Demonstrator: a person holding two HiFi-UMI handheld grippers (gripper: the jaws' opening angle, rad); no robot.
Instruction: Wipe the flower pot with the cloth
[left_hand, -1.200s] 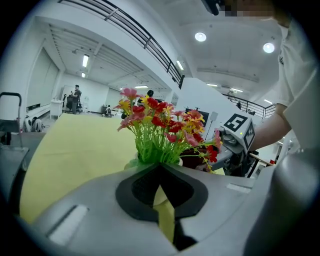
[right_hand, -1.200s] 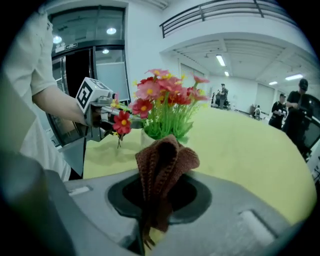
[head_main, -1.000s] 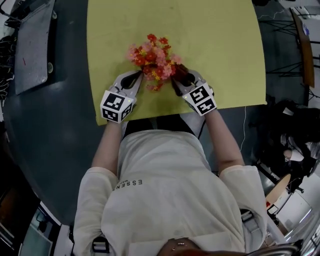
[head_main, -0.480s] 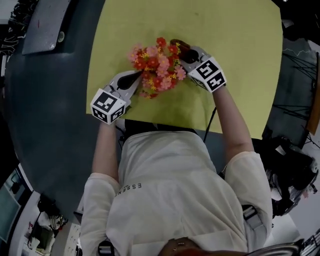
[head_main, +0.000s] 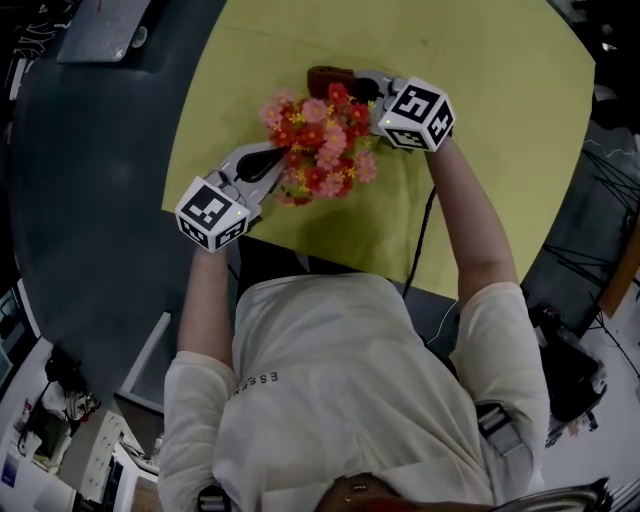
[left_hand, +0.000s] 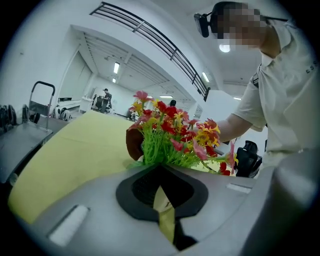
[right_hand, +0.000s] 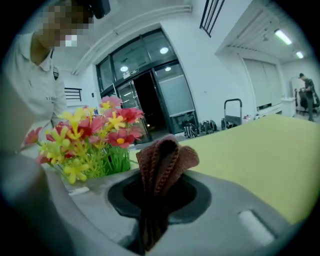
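Observation:
A bunch of red, pink and yellow artificial flowers (head_main: 320, 140) stands on the yellow table cover (head_main: 480, 60); the blooms hide the pot from above. My left gripper (head_main: 283, 160) reaches in at the flowers' near left side. In the left gripper view, my left gripper (left_hand: 162, 195) is shut on a thin pale yellow strip (left_hand: 164, 210), apparently the pot's rim, below the green stems (left_hand: 160, 147). My right gripper (head_main: 345, 82) lies at the flowers' far side, shut on a folded brown knitted cloth (head_main: 322, 78). The cloth (right_hand: 165, 160) sticks up from the jaws of my right gripper (right_hand: 155, 200), next to the blooms (right_hand: 90, 135).
The yellow cover lies on a dark round table (head_main: 90, 200); its near edge runs just below the flowers. A grey flat device (head_main: 100, 30) sits at the far left. The person's torso fills the lower head view. A hand trolley (left_hand: 40, 95) stands in the hall behind.
My right gripper has swung with the brown cloth from the flowers' near right side round to their far side. My left gripper has stayed at the flowers' near left.

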